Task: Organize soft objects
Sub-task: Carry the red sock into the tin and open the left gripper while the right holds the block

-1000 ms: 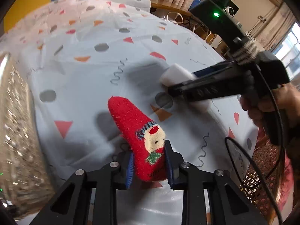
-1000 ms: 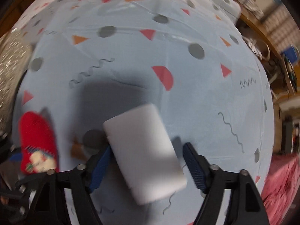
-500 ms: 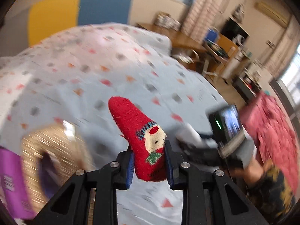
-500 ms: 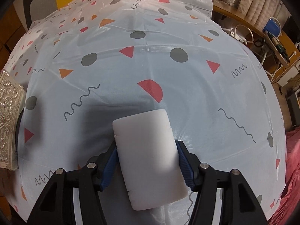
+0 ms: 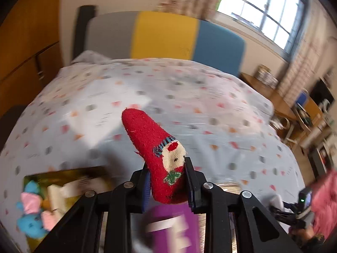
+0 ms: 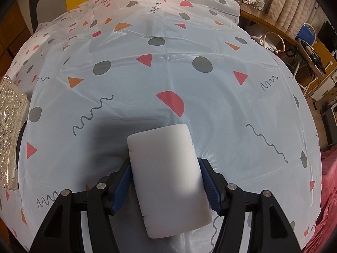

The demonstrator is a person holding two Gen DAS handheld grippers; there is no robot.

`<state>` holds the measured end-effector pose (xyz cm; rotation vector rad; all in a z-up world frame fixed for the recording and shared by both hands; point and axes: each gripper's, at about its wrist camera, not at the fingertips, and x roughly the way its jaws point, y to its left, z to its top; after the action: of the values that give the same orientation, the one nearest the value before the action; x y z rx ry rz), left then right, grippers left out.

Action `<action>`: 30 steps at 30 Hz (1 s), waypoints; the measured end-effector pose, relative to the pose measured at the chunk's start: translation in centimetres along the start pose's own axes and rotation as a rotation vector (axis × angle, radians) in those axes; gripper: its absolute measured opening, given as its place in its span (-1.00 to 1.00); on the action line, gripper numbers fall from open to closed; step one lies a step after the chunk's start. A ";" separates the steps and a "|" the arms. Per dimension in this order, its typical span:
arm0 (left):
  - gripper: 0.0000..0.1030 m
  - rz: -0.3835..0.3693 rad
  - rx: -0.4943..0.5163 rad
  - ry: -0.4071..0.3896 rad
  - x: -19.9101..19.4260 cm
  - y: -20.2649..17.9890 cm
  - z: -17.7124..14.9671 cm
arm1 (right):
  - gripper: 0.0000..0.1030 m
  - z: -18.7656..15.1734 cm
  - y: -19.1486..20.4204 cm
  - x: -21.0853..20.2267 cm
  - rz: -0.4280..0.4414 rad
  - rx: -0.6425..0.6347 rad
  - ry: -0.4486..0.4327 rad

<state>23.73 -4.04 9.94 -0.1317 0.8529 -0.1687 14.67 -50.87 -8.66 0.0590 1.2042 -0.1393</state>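
- While its blue pads press on both sides of the red sock, the left gripper carries it clear of the patterned sheet, toe pointing up and away.
- A knitted face and green bow on the sock show between the jaws.
- Low in the left wrist view, blurred, sit a gold tray holding pastel soft toys, and a purple item just below the gripper.
- The right gripper has a white sponge block between its blue pads; the jaws are opening, pads touching the block's sides.
- The block rests on the sheet.
- An embossed silver box lies at the left edge, well apart from the block.
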 end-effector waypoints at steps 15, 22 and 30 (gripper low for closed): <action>-0.46 0.166 -0.248 0.018 -6.6 17.9 -13.7 | 0.23 -0.6 1.3 -0.4 -0.034 -0.030 -0.026; -0.46 0.205 -0.323 0.049 -8.1 21.2 -19.8 | 0.17 -0.9 2.2 -0.7 -0.063 -0.047 -0.034; -0.41 0.235 -0.256 0.092 -6.5 20.4 -23.0 | 0.16 -1.3 2.4 -0.9 -0.074 -0.019 -0.039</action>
<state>4.05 16.09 -3.97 -0.2634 0.9720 0.1564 13.51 -48.32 -8.31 -0.0052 1.1686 -0.1929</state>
